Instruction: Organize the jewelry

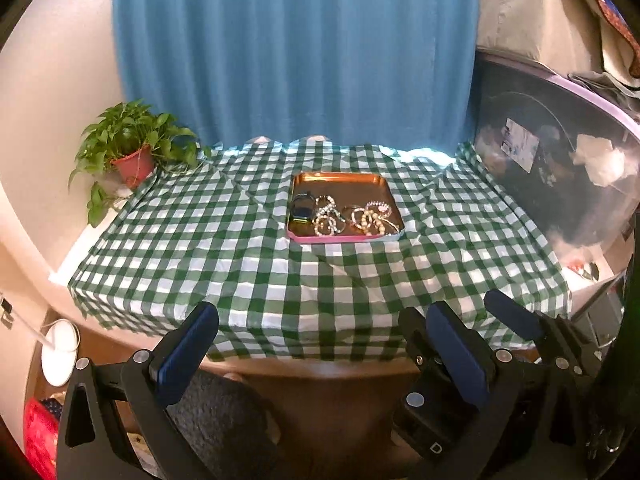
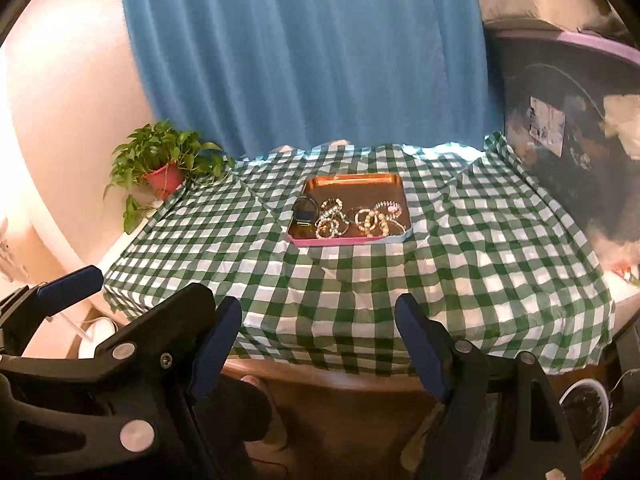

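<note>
A copper tray with a pink rim (image 1: 340, 178) (image 2: 352, 180) sits mid-table on the green checked cloth. In it lie several bead bracelets (image 1: 370, 218) (image 2: 374, 220), a pale beaded pile (image 1: 326, 216) (image 2: 330, 218) and a dark watch (image 1: 301, 208) (image 2: 305, 210) at the left. My left gripper (image 1: 324, 344) is open and empty, held before the table's near edge. My right gripper (image 2: 320, 336) is open and empty too, beside it; it also shows in the left wrist view (image 1: 516, 316). The left gripper's finger shows in the right wrist view (image 2: 72, 280).
A potted plant (image 1: 132, 152) (image 2: 164, 164) stands at the table's far left corner. A blue curtain (image 1: 292, 52) hangs behind. A large dark bin with a purple rim (image 1: 560, 160) (image 2: 580, 128) crowds the right side. A white round object (image 1: 60, 352) lies on the floor at left.
</note>
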The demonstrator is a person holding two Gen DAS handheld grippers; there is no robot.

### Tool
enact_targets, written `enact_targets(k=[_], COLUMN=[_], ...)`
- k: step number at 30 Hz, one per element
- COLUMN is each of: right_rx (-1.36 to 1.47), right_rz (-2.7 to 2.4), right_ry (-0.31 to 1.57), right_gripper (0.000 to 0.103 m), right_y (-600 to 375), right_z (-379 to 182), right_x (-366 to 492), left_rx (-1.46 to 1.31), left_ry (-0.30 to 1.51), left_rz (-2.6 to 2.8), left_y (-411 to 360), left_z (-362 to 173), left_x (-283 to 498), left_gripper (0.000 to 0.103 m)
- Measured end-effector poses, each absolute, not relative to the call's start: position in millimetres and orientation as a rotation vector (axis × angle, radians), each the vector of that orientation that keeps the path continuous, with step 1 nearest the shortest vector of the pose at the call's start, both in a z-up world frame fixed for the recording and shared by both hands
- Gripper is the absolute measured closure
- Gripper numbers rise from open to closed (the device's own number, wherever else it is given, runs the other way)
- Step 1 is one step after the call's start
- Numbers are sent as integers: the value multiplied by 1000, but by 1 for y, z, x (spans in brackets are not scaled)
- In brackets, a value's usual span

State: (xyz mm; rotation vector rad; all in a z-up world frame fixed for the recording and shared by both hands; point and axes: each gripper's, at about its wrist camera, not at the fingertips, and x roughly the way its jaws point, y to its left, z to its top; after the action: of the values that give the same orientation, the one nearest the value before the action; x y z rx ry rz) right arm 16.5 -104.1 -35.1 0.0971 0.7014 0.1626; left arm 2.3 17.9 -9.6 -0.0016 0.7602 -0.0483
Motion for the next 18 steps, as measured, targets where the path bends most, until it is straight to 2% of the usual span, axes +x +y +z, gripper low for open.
enact_targets(k=[18], right_rx=[77], right_rz=[163], right_ry=[687], right_gripper=[30], right_y=[-102], right_z=[-36], right_x=[18], left_rx=[1], left_ry=[735], left_rz=[-6], left_y=[24], left_z=[-14], left_x=[1], left_gripper=[0])
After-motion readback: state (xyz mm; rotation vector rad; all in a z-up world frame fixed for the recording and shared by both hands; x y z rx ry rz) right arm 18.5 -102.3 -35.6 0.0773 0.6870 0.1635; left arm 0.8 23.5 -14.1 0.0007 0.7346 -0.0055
